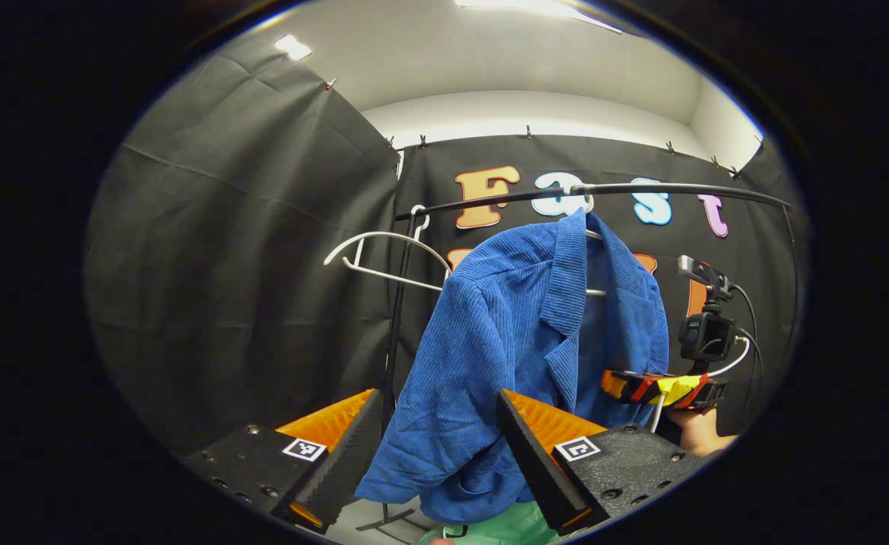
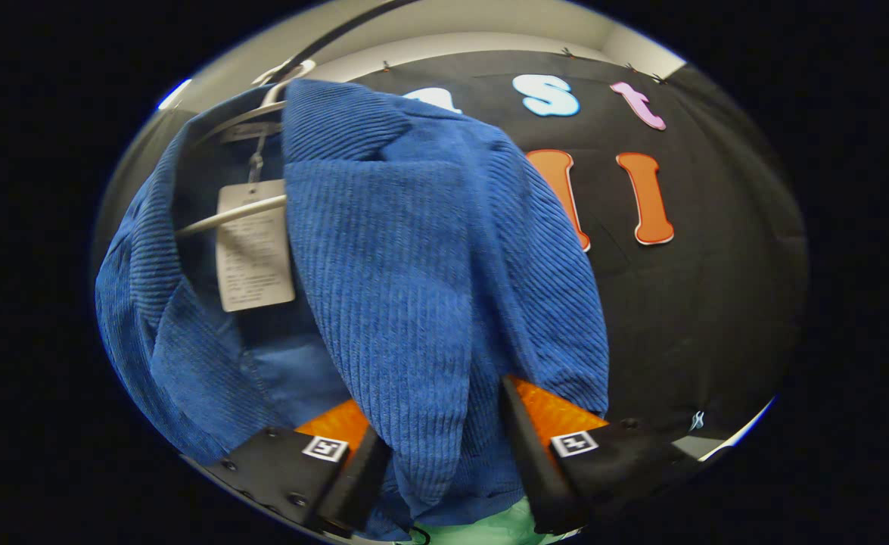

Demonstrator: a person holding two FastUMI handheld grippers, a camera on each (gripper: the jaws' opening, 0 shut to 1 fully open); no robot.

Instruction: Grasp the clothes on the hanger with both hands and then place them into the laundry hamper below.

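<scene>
Two hangers hang from the black rail (image 1: 603, 189): an empty white hanger (image 1: 383, 257) at the rail's left end, and beside it the hanger carrying the blue jacket (image 1: 505, 341). Open room lies left of the jacket, in front of the black cloth wall. The rail's upright post (image 1: 397, 325) stands just behind the jacket's left sleeve.

In the left gripper view, the left gripper (image 1: 436, 446) stands wide open, its fingers on either side of the jacket's lower left sleeve and hem; contact with the cloth cannot be confirmed. A strip of pale green (image 1: 505, 526) shows below the hem. The right gripper (image 1: 663, 387) sits at the jacket's right edge, held by a hand (image 1: 697, 431), with a camera mounted above it.

In the right gripper view, the jacket (image 2: 414, 265) hangs close ahead with a white tag (image 2: 253, 246) inside the collar, against the hanger's bar (image 2: 232, 216). The right gripper (image 2: 444, 462) is spread open, with a fold of the jacket's front panel hanging between its fingers. Pale green (image 2: 489, 530) shows below the fold.
</scene>
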